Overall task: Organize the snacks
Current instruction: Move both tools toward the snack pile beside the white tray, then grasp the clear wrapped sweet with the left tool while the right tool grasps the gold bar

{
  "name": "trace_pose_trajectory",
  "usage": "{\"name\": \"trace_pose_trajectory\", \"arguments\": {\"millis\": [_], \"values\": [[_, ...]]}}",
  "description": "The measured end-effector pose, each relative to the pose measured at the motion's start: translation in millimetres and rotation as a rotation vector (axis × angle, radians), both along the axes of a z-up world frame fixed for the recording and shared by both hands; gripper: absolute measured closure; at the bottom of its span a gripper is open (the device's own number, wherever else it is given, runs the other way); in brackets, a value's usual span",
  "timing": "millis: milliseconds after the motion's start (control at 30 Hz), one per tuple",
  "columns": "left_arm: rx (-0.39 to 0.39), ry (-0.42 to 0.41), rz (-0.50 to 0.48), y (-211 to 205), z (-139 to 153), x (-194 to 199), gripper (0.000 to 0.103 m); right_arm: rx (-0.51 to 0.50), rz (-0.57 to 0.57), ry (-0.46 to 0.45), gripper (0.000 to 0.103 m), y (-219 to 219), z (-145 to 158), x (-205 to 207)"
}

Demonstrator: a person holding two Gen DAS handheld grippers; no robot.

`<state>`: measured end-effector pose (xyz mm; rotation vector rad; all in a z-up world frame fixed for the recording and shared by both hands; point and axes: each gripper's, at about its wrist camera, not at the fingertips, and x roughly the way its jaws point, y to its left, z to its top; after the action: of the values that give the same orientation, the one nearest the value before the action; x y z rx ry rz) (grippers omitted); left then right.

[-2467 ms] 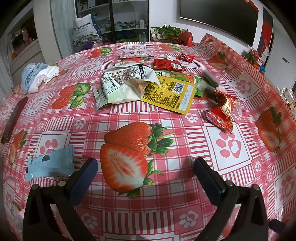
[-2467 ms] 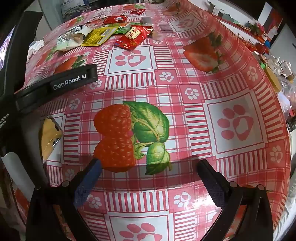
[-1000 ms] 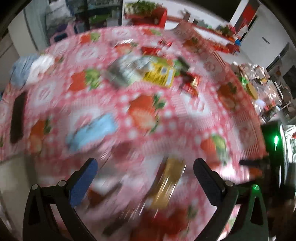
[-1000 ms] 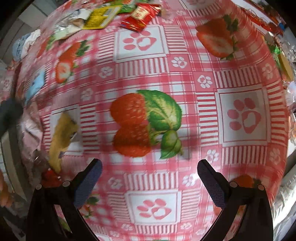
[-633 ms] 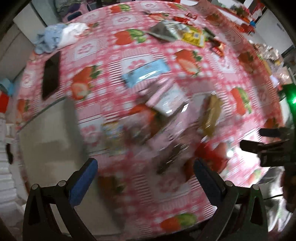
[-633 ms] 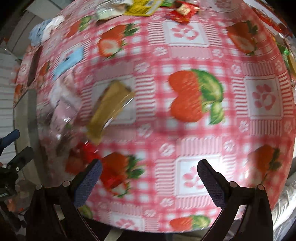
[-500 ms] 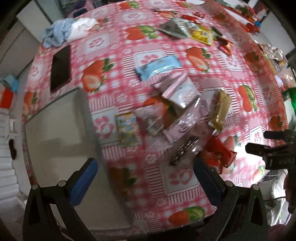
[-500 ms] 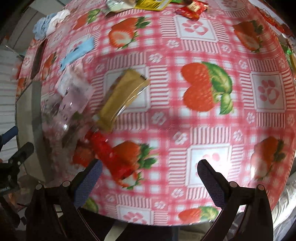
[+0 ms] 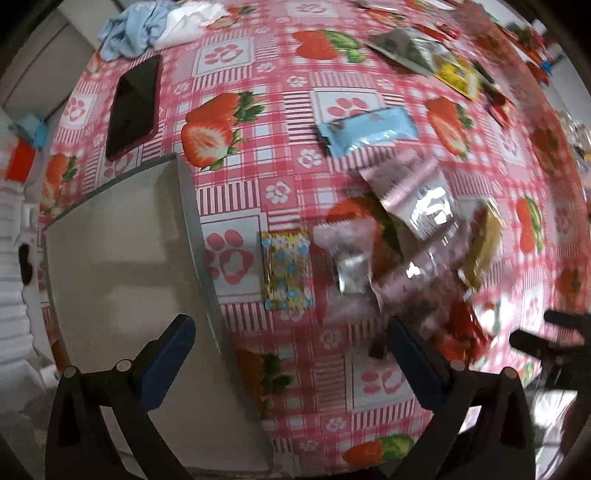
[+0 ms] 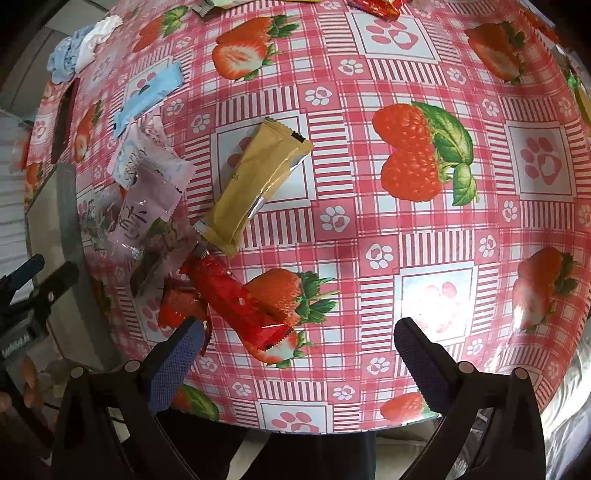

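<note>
Several snack packets lie in a loose pile near the table's front edge: a tan packet [image 10: 258, 181], a red packet [image 10: 236, 299], pink packets [image 10: 147, 206], a gold flowered packet [image 9: 286, 269] and a light blue packet [image 9: 369, 131]. My left gripper [image 9: 291, 362] is open and empty, high above the table, over the grey tray's [image 9: 122, 280] right edge. My right gripper [image 10: 295, 358] is open and empty, raised above the front edge, with the red packet just beyond its left finger. More packets [image 9: 417, 55] lie far back.
A strawberry-print cloth [image 10: 424, 258] covers the round table. A dark phone [image 9: 133, 105] and a bundled cloth [image 9: 147, 24] lie at the far left. The right gripper shows in the left wrist view [image 9: 546, 339], and the left gripper in the right wrist view [image 10: 33, 291].
Both grippers have pulled back and risen from low over the table, so the front pile of snacks and the grey tray have come into view. Both stay open.
</note>
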<state>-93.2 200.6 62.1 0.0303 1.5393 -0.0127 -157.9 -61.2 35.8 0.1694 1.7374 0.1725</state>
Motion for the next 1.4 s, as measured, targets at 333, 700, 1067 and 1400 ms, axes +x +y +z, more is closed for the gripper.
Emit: {"name": "trace_pose_trajectory", "arguments": {"millis": [333,700,1067,1400], "values": [[0.026,0.017,0.032,-19,-34,36,0.000,-0.038,-0.105,0.012,0.000,2,-18,33],[0.065,0.029,0.074,-16,-69,39,0.000,-0.090,-0.209,0.038,0.000,12,-53,82],[-0.019,0.036,0.131,-27,-89,33,0.000,-0.135,-0.110,0.038,0.000,-7,-72,79],[-0.008,-0.024,0.124,-11,-92,19,0.000,-0.127,0.035,-0.003,0.000,22,-76,93]]}}
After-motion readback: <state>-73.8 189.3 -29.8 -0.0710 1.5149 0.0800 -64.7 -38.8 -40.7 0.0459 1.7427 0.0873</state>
